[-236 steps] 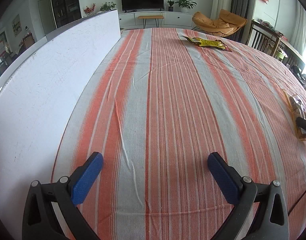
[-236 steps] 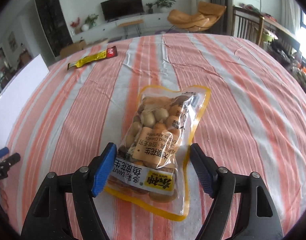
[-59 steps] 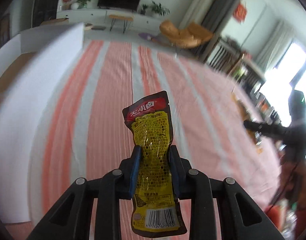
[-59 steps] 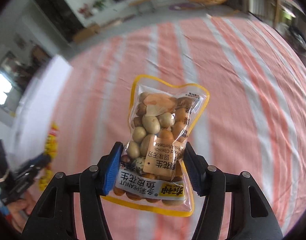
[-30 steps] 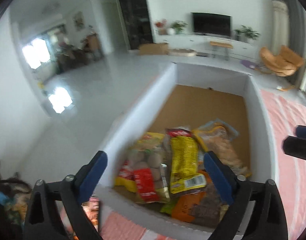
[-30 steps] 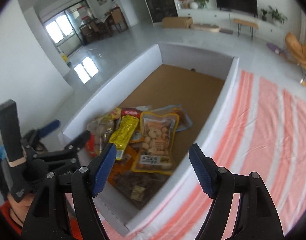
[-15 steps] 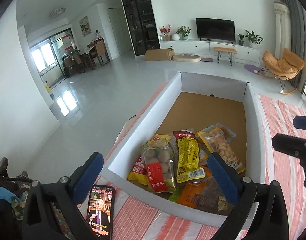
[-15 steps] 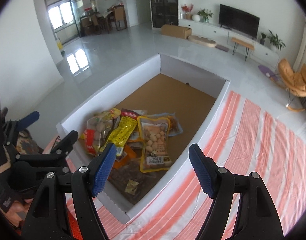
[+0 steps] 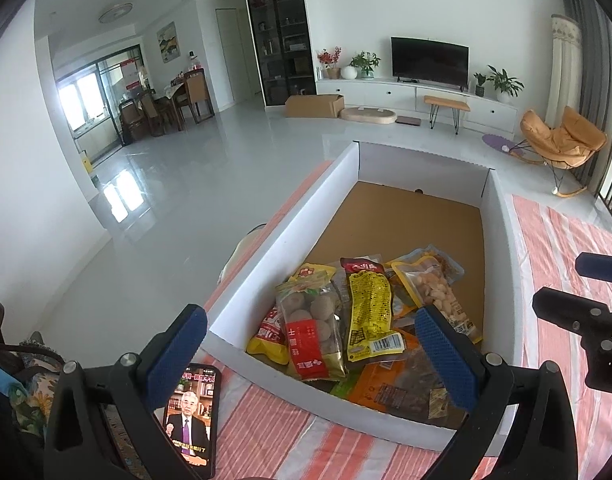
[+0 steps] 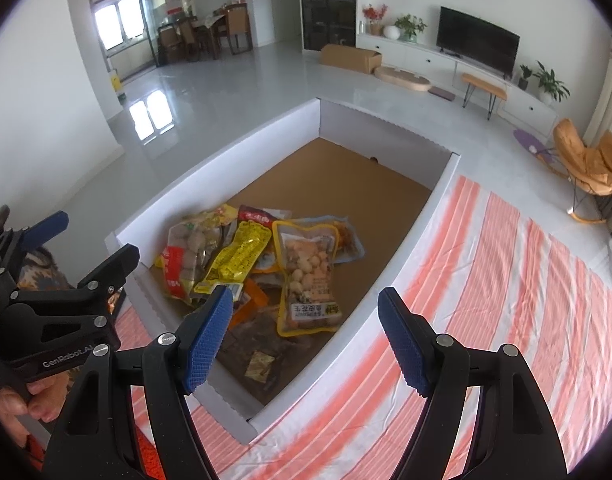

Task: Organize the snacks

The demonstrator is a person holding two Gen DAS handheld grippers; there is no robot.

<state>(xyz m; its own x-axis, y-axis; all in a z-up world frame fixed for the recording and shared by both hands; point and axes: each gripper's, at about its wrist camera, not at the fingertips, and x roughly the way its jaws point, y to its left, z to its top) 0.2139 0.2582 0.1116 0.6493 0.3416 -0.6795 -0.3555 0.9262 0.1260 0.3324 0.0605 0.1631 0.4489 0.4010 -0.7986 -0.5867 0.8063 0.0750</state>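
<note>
While your left gripper (image 9: 312, 354) and right gripper (image 10: 306, 336) both hang wide open with nothing in them, the snacks lie piled at the near end of the white box (image 10: 406, 236). Your phone (image 9: 192, 416) lies right under the left gripper, so dipping low could bump it. Farther in, the peanut bag (image 10: 310, 276) and yellow pack (image 9: 370, 312) cover other packs, so you can't tell them apart.

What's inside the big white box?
Inside the white box lies a pile of snack bags: a yellow packet, a peanut bag, and a bag of round brown snacks. Bags underneath are mostly covered.
</note>
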